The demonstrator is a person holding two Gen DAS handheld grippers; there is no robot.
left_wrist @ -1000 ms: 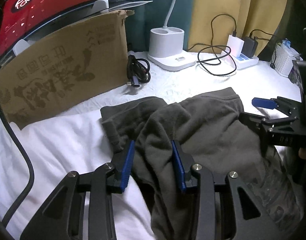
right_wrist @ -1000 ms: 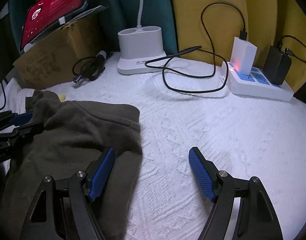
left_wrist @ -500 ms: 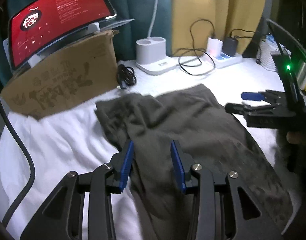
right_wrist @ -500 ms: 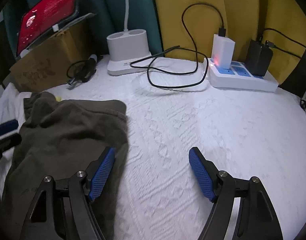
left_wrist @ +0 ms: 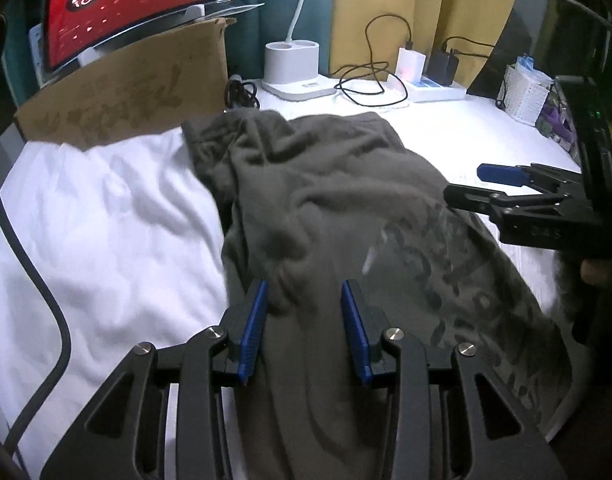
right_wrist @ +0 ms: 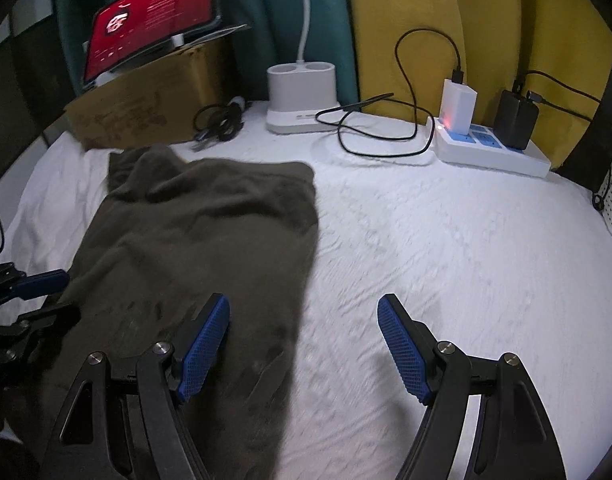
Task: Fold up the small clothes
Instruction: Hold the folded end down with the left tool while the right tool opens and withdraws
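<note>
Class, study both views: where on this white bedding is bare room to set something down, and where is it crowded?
Free: the wide stretch right of the grey garment, short of the power strip; also the rumpled patch left of it, below the cardboard box. Crowded: the back edge, with lamp base, looped cable, chargers.

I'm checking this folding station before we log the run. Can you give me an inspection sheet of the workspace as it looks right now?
Surface: white bedding, wrinkled at the left.
Job's things: one dark grey garment, spread lengthwise, rumpled at its far end, not folded.
Clutter: cardboard box with a red-screened tablet on it; white lamp base; white basket.
Grippers: left gripper partly open over the garment, no cloth visibly pinched; right gripper wide open, one finger over the garment's edge, the other over bare bedding.
Cables: black cable looped on the bedding to a charger on the power strip; coiled cable by the box.
Surroundings: teal and yellow curtains behind.
</note>
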